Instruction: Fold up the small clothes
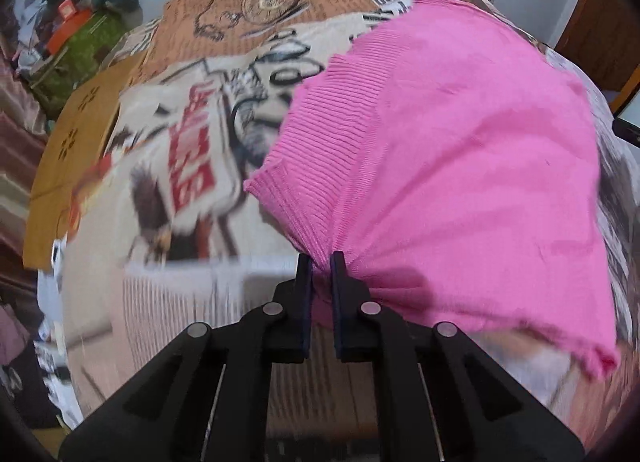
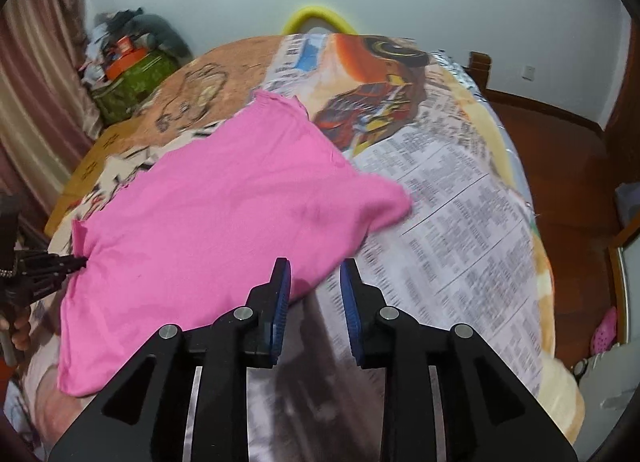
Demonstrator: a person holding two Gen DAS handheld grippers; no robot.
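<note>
Pink knit garment (image 2: 224, 213) on printed blanket (image 2: 460, 221), green bag (image 2: 132, 81) beyond.

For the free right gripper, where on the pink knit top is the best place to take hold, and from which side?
Judging by how it lies, the near right edge of the pink knit top, just ahead of the open right gripper, coming from above and from the bedspread side. That edge lies flat and unobstructed, and it is opposite the corner the left gripper already pinches, so both ends could lift evenly.
</note>
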